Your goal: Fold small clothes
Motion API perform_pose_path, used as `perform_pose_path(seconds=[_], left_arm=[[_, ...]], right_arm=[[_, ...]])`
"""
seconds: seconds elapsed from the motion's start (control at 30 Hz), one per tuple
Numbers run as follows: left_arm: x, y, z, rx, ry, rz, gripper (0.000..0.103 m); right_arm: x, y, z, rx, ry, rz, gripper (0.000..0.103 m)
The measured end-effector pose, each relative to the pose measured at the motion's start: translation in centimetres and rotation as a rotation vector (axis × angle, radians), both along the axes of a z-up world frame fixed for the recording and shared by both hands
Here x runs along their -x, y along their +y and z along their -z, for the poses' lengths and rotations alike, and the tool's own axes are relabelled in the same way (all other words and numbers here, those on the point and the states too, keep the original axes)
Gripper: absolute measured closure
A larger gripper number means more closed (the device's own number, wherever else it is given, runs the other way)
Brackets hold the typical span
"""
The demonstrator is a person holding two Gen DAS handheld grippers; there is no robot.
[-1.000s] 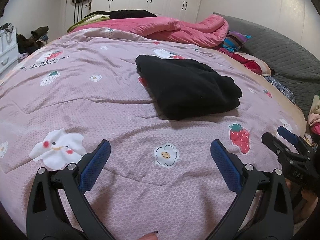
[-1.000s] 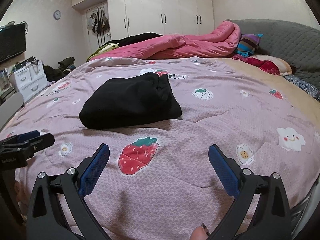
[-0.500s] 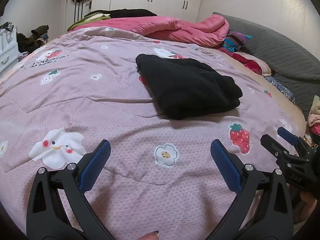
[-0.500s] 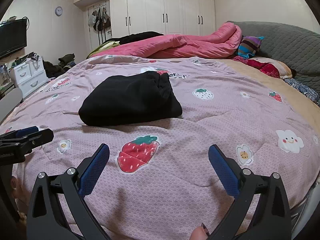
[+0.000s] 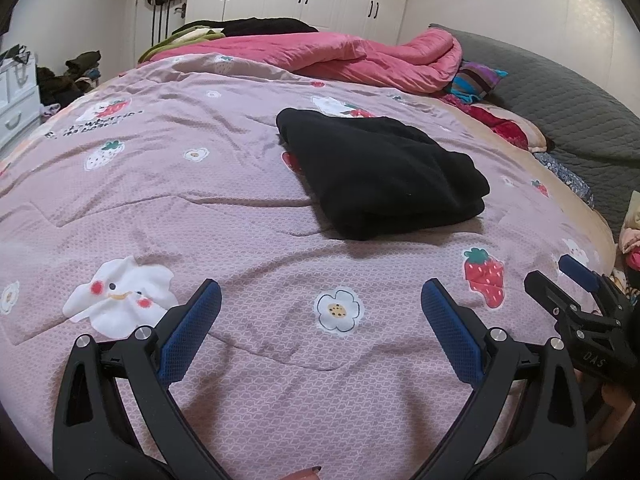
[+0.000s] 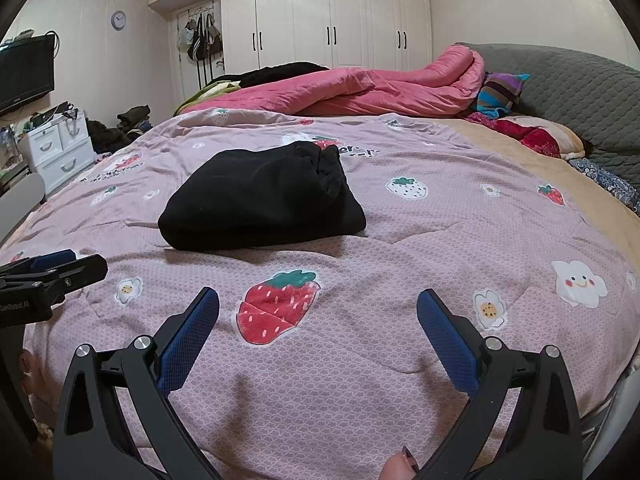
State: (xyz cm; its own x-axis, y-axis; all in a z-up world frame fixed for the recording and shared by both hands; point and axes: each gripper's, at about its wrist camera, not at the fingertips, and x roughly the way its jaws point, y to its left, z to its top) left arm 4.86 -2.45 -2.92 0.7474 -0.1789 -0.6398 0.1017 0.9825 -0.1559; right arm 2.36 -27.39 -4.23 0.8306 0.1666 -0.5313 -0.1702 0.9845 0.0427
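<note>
A black garment (image 5: 380, 176) lies folded in a compact bundle on the pink strawberry-print quilt (image 5: 200, 208); it also shows in the right wrist view (image 6: 260, 200). My left gripper (image 5: 320, 304) is open and empty, low over the quilt, well short of the garment. My right gripper (image 6: 318, 308) is open and empty too, near the bed's front edge. Each gripper shows in the other's view: the right gripper (image 5: 572, 288) at the right edge, the left gripper (image 6: 60, 268) at the left edge.
A rumpled pink duvet (image 6: 360, 88) and pillows (image 6: 500, 92) lie at the far side of the bed. A grey headboard (image 6: 580, 88) is at the right. White wardrobes (image 6: 328, 20) line the back wall. White drawers (image 6: 60, 148) stand at the left.
Both grippers have drawn back and dropped slightly. The garment has not moved.
</note>
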Motion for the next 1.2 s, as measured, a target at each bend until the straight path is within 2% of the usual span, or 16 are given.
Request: perform_pose_path(seconds=[1.2], left_arm=[[0.06,-0.05,0.23,-0.005,0.010,0.006,0.009]], right_arm=[[-0.13,-0.17,0.20,0.003,0.009,0.012,0.004]])
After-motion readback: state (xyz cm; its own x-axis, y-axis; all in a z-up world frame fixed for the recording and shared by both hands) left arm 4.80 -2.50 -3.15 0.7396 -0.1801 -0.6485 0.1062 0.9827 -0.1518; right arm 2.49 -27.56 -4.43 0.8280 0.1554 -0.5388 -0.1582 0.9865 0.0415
